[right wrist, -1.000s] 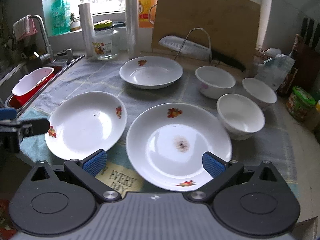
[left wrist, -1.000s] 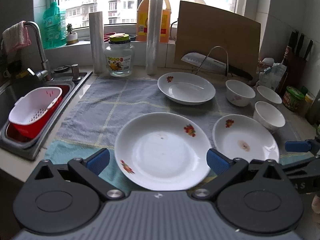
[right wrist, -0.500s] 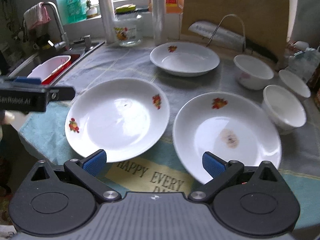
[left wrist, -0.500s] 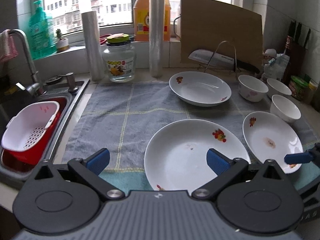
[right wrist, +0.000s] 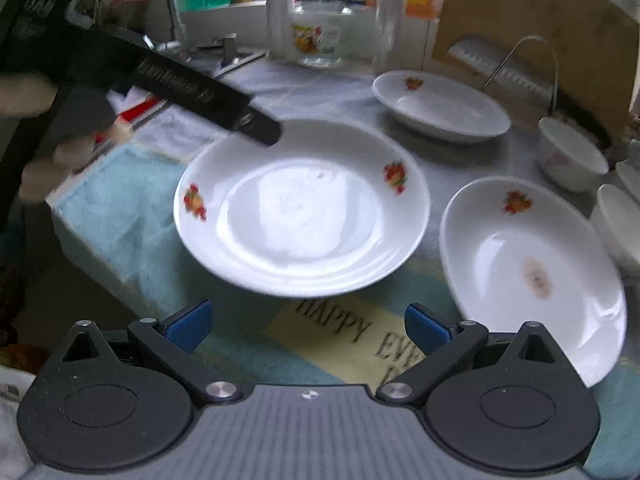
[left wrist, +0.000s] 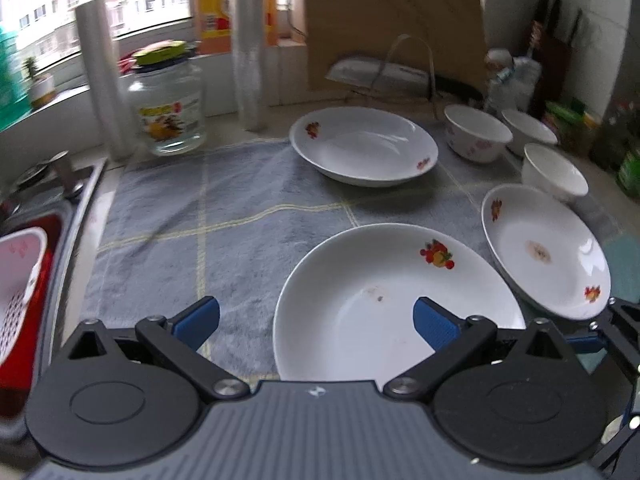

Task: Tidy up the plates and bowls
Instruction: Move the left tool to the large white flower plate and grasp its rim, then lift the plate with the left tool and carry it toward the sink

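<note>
Left gripper (left wrist: 316,318) had its jaws spread wide, straddling the near-left rim of the nearest plate (left wrist: 394,300): one blue pad over the plate's well, the other over the cloth at about 9 o'clock of it. Whether a pad touched china could not be told. Right gripper (right wrist: 306,322) was likewise spread and empty, hovering over the printed towel (right wrist: 360,336) short of both front plates. In the right wrist view the left tool's dark finger (right wrist: 224,104) reached the same plate (right wrist: 302,208) at its 10 o'clock rim. Judgement: the step was a rim pinch on this plate, to stack it with the stained plate (right wrist: 532,276) at its 3 o'clock. Done well, the rim should sit deep between the pads before closing, and the lift stay level; glazed china looked likely to slip from a shallow bite, and the neighbouring rim lay just beside. A third, deeper plate (left wrist: 364,152) sat at 12 o'clock, with three white bowls (left wrist: 554,172) grouped at 2 o'clock, well apart from the grippers. Surface: a grey-blue checked dish cloth (left wrist: 224,220) over the counter. Room: a sink with a red-and-white colander (left wrist: 20,288) at 9 o'clock; a glass jar (left wrist: 168,108), film rolls and an oil bottle (left wrist: 216,4) on the window ledge; a cutting board (left wrist: 400,24) and cleaver on a wire rack behind.
</note>
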`<state>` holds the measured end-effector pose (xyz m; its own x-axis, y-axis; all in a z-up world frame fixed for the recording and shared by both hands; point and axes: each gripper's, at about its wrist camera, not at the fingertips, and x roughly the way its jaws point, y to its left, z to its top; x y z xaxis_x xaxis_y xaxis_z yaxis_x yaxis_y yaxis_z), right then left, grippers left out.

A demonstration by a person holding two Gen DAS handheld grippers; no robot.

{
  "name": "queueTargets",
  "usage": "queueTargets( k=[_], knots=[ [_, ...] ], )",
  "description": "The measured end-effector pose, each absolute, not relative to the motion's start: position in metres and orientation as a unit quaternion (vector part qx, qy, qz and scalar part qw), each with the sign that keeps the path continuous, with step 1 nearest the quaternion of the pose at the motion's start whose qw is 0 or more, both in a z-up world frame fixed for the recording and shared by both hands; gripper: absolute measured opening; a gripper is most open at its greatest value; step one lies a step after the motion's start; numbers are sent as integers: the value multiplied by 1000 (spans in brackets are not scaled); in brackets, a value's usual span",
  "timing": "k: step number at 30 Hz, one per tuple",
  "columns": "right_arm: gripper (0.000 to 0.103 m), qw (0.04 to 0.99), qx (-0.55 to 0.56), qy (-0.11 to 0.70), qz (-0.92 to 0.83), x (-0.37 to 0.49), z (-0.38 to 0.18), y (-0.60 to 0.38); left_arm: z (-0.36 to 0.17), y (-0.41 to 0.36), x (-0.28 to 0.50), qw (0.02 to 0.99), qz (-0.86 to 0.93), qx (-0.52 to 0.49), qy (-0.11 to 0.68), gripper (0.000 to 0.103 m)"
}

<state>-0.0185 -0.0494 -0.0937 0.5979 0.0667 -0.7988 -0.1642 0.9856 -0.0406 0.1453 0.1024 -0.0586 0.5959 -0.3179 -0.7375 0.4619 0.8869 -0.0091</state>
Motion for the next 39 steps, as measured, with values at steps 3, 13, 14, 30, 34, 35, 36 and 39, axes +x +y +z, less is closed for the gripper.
queueTargets(
  k=[3,13,14,30,34,35,36,39],
  knots=[
    [103,894,-58,439,63,-17,-100,-46,-63,98,155,879,-249,100,395,102],
    [103,902,-59,426,43,-11,-110,-45,-80,89,185,838,-315,133,425,95],
    [103,904,-58,422,41,-11,-111,-44,-81,88,188,834,-324,134,427,93],
    [103,922,-59,381,46,-5,-117,-44,-89,83,221,774,-410,136,463,73],
    [103,922,-60,379,49,-5,-118,-43,-89,80,226,763,-427,146,462,67],
    [103,922,-60,379,50,-4,-118,-43,-89,80,228,760,-432,147,462,67],
    [103,922,-61,379,50,-4,-118,-42,-90,79,229,757,-436,148,463,67],
    [103,922,-63,378,52,-3,-117,-41,-90,79,231,752,-445,148,464,66]
  ],
)
